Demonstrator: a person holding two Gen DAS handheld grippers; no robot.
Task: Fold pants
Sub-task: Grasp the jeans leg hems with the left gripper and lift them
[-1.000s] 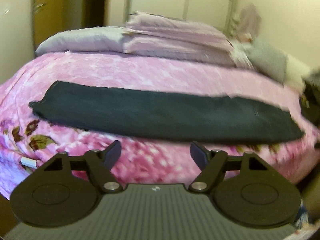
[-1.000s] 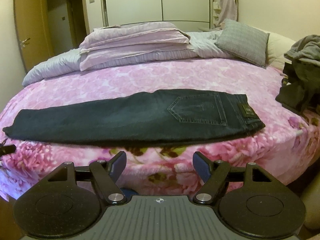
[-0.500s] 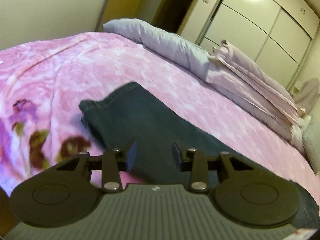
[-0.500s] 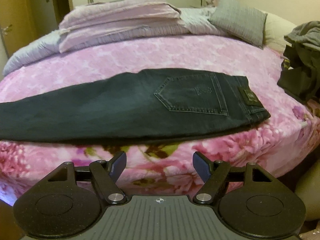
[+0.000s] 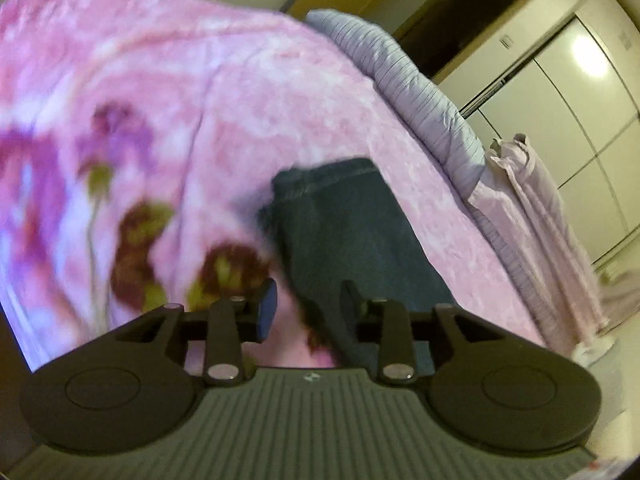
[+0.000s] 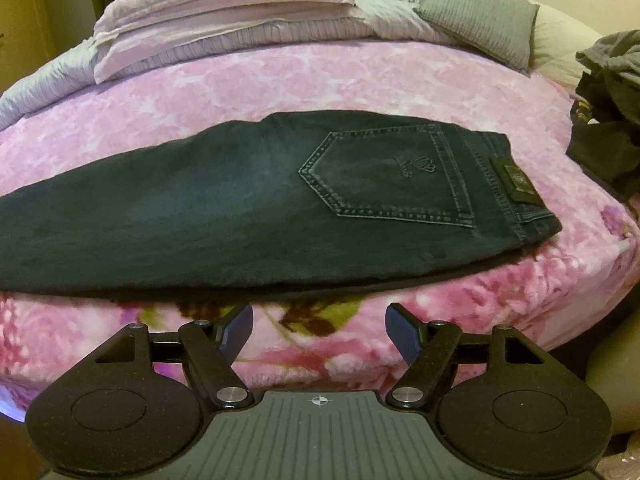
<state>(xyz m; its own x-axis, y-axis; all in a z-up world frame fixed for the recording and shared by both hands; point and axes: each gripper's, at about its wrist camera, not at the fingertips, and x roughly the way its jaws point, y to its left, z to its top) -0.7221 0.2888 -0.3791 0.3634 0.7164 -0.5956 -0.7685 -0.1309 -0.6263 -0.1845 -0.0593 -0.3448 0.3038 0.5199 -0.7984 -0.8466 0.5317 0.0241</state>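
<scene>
left wrist view: the left gripper (image 5: 306, 312) has just been narrowing its jaws; they stand partly open, a gap between them, the near edge of the dark jeans (image 5: 352, 232) in that gap, pads not pressing. the hem end lies on the pink floral blanket (image 5: 180, 92).

right wrist view: the right gripper (image 6: 320, 334) has its jaws wide apart, holding nothing, just short of the jeans (image 6: 240, 200), which lie flat lengthwise across the blanket (image 6: 360, 76), waistband at right near a heap of clothes (image 6: 608, 104).
</scene>
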